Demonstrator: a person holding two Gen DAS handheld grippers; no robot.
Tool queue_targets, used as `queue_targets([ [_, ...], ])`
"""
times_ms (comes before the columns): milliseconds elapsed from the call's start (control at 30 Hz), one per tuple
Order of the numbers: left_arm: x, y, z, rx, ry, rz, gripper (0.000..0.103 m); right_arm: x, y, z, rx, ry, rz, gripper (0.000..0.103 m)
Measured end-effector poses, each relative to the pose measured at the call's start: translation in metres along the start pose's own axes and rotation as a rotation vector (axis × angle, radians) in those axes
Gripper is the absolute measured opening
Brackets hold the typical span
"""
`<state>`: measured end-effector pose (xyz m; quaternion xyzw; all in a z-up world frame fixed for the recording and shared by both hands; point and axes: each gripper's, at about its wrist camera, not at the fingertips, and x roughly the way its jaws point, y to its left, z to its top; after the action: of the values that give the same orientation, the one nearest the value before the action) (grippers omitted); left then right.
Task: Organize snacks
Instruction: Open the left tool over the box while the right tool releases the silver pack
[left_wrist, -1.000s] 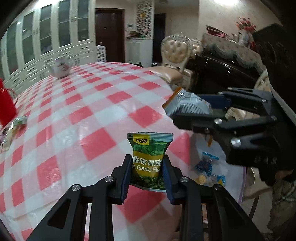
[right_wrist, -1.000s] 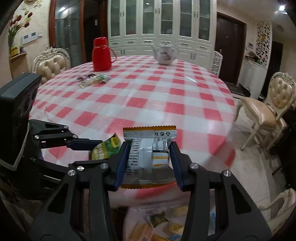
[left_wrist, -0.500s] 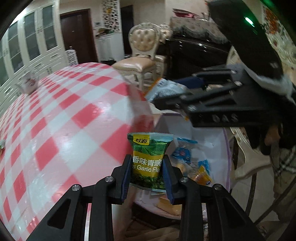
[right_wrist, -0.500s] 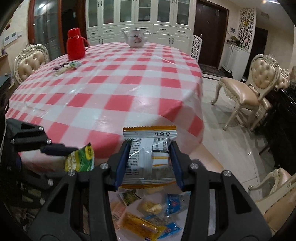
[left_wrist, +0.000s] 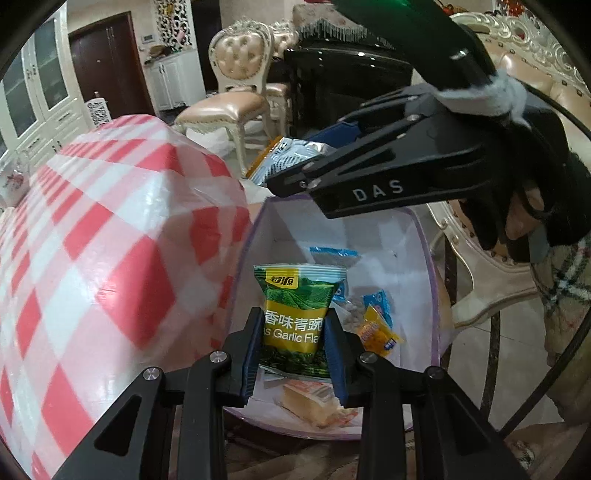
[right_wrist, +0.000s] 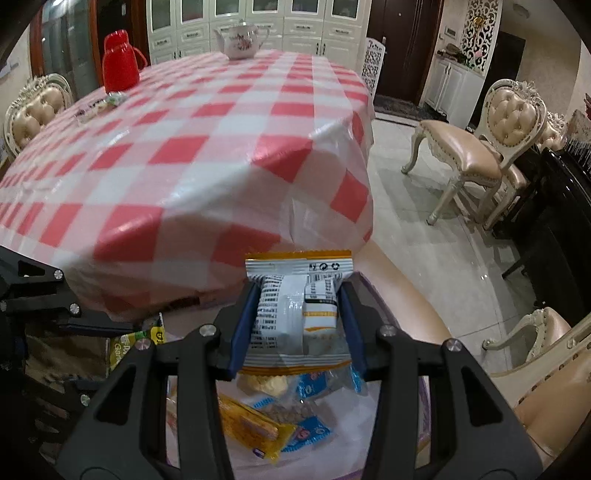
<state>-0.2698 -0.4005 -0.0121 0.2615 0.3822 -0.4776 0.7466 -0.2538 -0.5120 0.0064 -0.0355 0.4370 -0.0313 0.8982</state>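
A home dining room: a round table (right_wrist: 207, 122) under a red-checked cloth, a teapot (right_wrist: 242, 38), padded carved chairs (right_wrist: 476, 147), white glass-fronted cupboards (right_wrist: 258, 18), tiled floor (right_wrist: 424, 229).

The white bin (left_wrist: 413, 258) mouth is open from above; its near floor is covered by loose packets (right_wrist: 258, 424). The draped table edge (left_wrist: 207, 229) bounds one side, a chair (right_wrist: 480, 158) the other.
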Motion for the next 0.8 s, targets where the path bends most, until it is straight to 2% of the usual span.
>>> queue_targets([
  [233, 0.021, -0.012, -0.006, 0.03, 0.062, -0.054, 0.034, 0.017, 0.001, -0.014, -0.049, 0.105, -0.024, 0.049],
  [333, 0.026, -0.015, -0.008, 0.026, 0.082, -0.103, 0.036, 0.025, 0.004, -0.019, -0.082, 0.163, -0.06, 0.052],
  [400, 0.023, -0.014, -0.007, 0.014, 0.071, -0.124, 0.049, 0.025, 0.002, -0.019, -0.075, 0.172, -0.086, 0.06],
  [433, 0.017, -0.011, -0.007, 0.006, 0.048, -0.116, 0.053, 0.022, 0.001, -0.018, -0.068, 0.167, -0.093, 0.063],
  [500, 0.005, -0.003, -0.006, -0.015, -0.002, -0.096, 0.063, 0.015, -0.001, -0.013, -0.058, 0.144, -0.104, 0.064],
  [567, -0.01, 0.008, -0.005, -0.053, -0.057, -0.087, 0.068, 0.004, 0.0, -0.006, -0.042, 0.097, -0.108, 0.065],
  [667, -0.034, 0.033, -0.009, -0.128, -0.14, -0.087, 0.068, -0.014, 0.006, 0.014, 0.01, -0.023, -0.092, 0.065],
  [800, -0.075, 0.07, -0.016, -0.185, -0.242, -0.004, 0.068, -0.029, 0.037, 0.053, 0.052, -0.183, 0.026, 0.065],
])
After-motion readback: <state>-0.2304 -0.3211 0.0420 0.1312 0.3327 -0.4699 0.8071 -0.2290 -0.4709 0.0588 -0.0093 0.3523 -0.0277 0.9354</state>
